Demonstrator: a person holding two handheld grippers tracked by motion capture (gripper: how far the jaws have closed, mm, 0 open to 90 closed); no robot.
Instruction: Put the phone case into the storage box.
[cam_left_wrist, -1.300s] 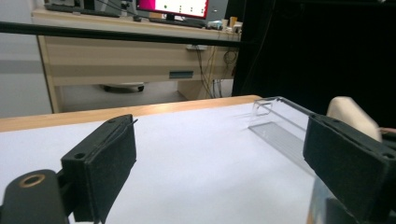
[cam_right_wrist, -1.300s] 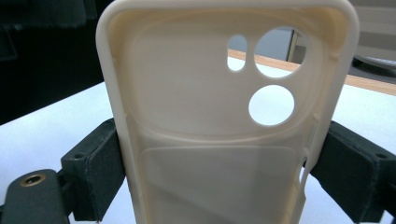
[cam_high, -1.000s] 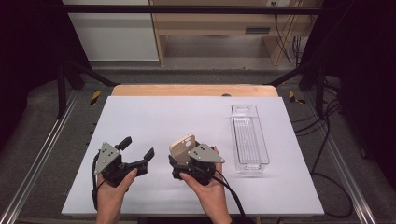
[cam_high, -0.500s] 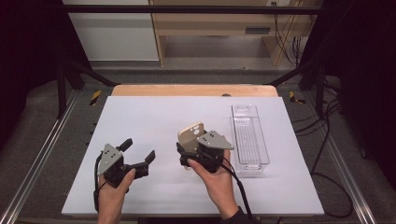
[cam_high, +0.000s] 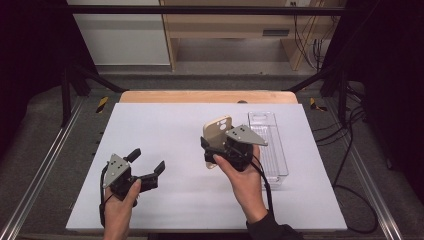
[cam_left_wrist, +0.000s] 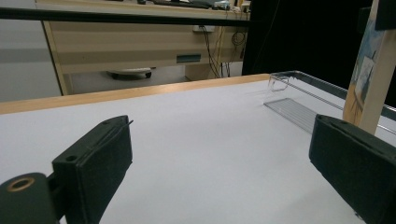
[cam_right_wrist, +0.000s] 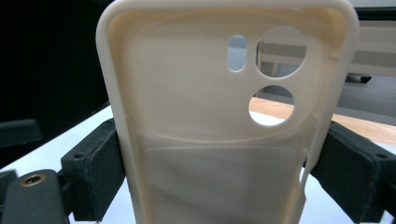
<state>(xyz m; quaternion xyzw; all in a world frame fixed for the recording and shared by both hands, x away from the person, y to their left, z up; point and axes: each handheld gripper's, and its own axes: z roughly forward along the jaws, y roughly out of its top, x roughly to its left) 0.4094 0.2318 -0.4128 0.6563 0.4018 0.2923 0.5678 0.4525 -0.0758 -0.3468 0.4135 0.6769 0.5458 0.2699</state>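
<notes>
Nearest the person, the left gripper (cam_high: 145, 170) is held low over the white table (cam_high: 165, 135) with its jaws spread wide and nothing between them; in the left gripper view only bare tabletop is seen between the two black pads. A little farther out and to the right, the right gripper (cam_high: 212, 150) is clamped on a cream phone case (cam_high: 216, 131), which is carried clear of the table and stood roughly upright. In the right gripper view the case (cam_right_wrist: 219, 130) is seen to be pinched across its width by the pads at its two long edges, its long axis running up and away from the jaws, its hollow inner side facing the camera and its camera cut-outs at the upper end. Just beyond and to the right of the case lies a clear tray (cam_high: 272, 150), long axis running away from the person, apparently empty. The tray is judged the likely destination; the right gripper is much the nearer to it.
</notes>
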